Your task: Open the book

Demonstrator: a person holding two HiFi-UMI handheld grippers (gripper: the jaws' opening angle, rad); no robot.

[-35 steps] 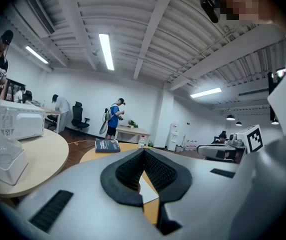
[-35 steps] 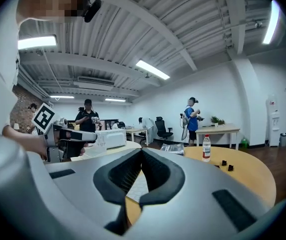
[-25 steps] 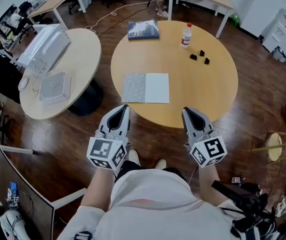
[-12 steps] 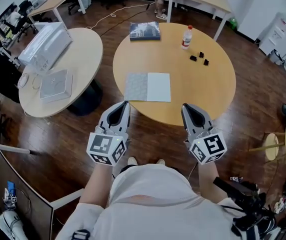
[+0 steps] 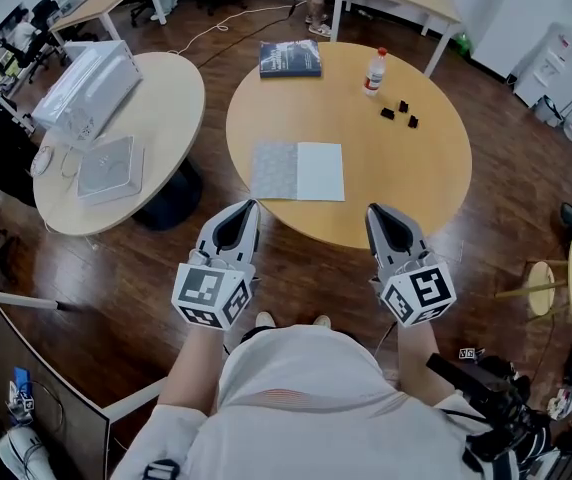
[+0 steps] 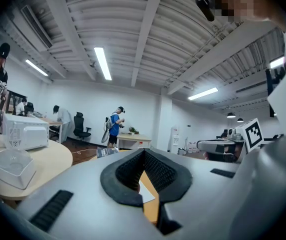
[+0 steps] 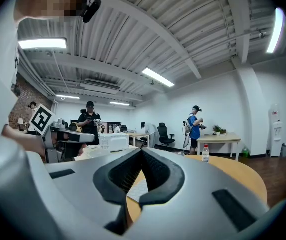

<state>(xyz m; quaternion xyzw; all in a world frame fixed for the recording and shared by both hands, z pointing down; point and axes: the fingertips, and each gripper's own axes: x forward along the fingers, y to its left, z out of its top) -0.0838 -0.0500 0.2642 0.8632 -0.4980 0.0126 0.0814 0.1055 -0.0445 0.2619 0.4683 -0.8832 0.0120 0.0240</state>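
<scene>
- The left tool [image 5: 249, 207] and the right tool [image 5: 374, 209] are held side by side, low in front of the person's body. Their tips are about at the near rim of the round pale wooden bench [image 5: 396, 183]. I judge this a resting or ready hold, since neither tool reaches over the top.
- Each tool has its jaws closed tip to tip with nothing between them. Only the bench top shows through the slot behind the tips.
- The flat grey-and-white book [image 5: 298, 171] lies close to the bench's near edge as two halves side by side, grey patterned on the left and plain pale on the right. It appears to lie open and flat already, though I cannot tell whether the halves are pages.
- The book sits ahead of both tools and between their lines, touching neither.
- A closed dark blue book [image 5: 290, 58] lies at the far rim, well apart from both tools.
- A clear plastic bottle with a red cap [image 5: 372, 71] stands to the right of the blue book.
</scene>
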